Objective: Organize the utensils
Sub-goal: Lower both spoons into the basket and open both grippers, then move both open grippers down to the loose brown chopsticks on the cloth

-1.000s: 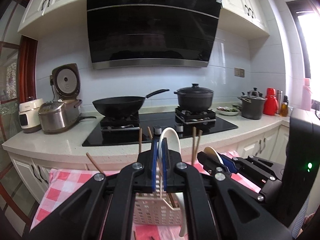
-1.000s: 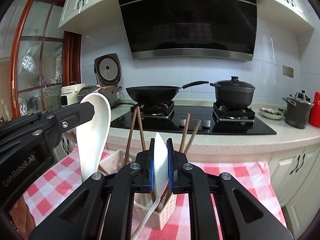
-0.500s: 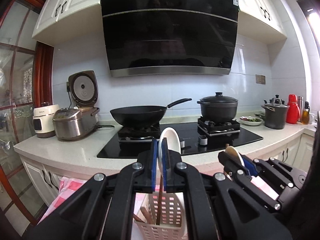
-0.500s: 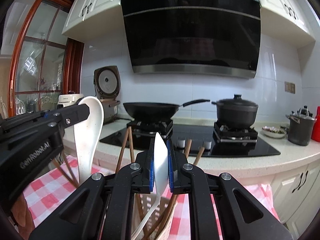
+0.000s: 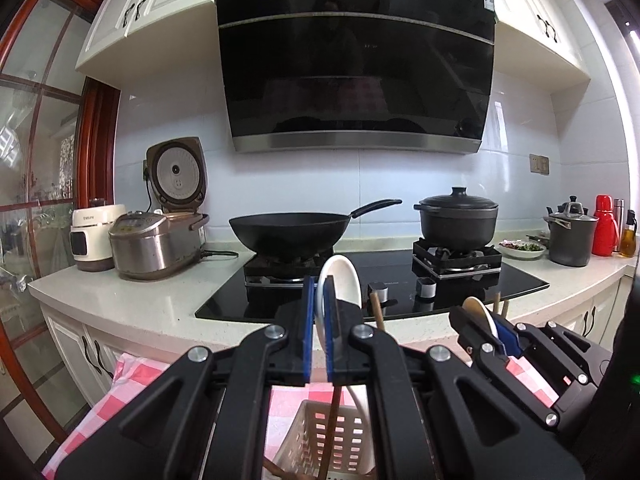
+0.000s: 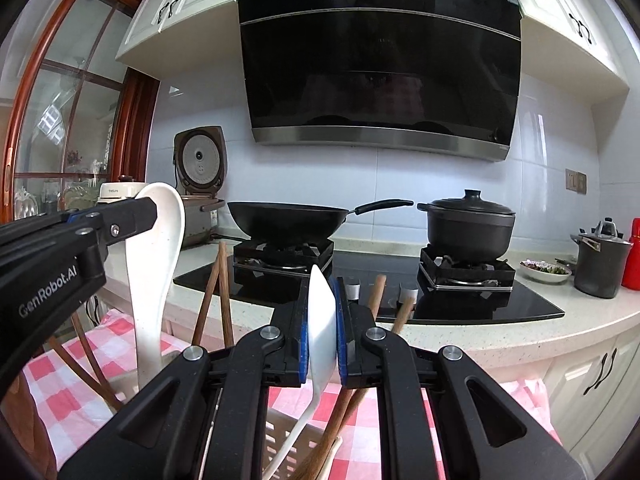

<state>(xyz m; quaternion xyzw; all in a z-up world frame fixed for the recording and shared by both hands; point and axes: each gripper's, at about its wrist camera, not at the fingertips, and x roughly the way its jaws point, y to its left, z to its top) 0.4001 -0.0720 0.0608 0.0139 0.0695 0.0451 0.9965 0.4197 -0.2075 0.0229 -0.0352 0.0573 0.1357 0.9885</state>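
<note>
Checked tablecloth [image 6: 72, 384] under utensil basket [image 5: 320, 448] — base cut off below.

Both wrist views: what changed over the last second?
Both grippers carried their white spoons closer over the utensil basket, sinking slightly; left gripper holds one spoon, right gripper the other. Grips unchanged; nothing released.

A pink checked tablecloth [image 6: 68, 396] carries the white slotted utensil basket [image 5: 332, 440].
</note>
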